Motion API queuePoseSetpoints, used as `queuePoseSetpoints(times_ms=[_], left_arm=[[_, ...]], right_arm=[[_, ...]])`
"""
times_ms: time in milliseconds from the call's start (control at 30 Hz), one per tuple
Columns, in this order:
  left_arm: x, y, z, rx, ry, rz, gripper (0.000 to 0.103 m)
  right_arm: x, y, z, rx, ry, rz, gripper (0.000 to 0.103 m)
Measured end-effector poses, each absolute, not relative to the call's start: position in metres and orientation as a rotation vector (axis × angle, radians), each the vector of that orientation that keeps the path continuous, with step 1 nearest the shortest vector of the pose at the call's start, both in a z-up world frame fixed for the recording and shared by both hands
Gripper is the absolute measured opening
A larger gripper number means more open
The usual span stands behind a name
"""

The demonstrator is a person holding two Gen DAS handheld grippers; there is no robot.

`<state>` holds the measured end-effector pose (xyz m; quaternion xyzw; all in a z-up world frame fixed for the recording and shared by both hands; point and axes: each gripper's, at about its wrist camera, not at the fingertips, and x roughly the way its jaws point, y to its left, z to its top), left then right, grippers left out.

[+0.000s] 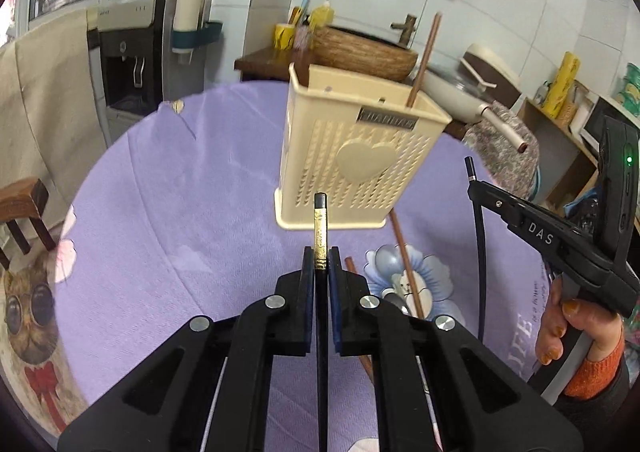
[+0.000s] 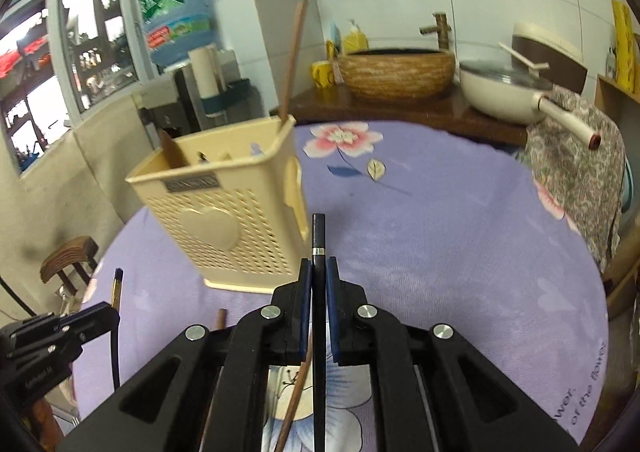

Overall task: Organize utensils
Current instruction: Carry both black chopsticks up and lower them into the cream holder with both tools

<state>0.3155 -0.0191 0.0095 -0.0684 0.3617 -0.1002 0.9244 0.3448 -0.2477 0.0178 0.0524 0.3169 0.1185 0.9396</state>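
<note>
A cream perforated utensil holder (image 1: pixel 360 156) with a heart on its front stands on the purple tablecloth; it also shows in the right wrist view (image 2: pixel 224 212). A brown chopstick (image 1: pixel 424 60) stands inside it. My left gripper (image 1: pixel 321 264) is shut on a black chopstick with a gold end (image 1: pixel 320 232), held just in front of the holder. My right gripper (image 2: pixel 319 272) is shut on a black chopstick with a silver band (image 2: pixel 319 240), to the right of the holder. Brown chopsticks (image 1: pixel 406 264) lie on the cloth beneath the grippers.
The round table (image 2: pixel 440 232) has a purple flowered cloth. Behind it a counter holds a woven basin (image 2: pixel 396 72), a yellow mug (image 2: pixel 322 74) and a white pan (image 2: pixel 504 92). A water dispenser (image 1: pixel 132 52) stands at the left, a wooden stool (image 1: pixel 24 208) beside the table.
</note>
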Motion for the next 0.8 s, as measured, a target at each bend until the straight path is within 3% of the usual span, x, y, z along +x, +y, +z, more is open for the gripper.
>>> queuePoseSetpoints(times_ms=[400,800], left_arm=[[0.263,-0.003,0.075,-0.153,0.611,-0.302,0.007],[0.259,-0.005,0.091,-0.123,0.583,-0.314,0.007]], right_arm=[[0.282,-0.266,0.078,0.042,0.5,0.328,0.008],[0.274,-0.266,0.09,0.016,0.492,0.344,0.008]])
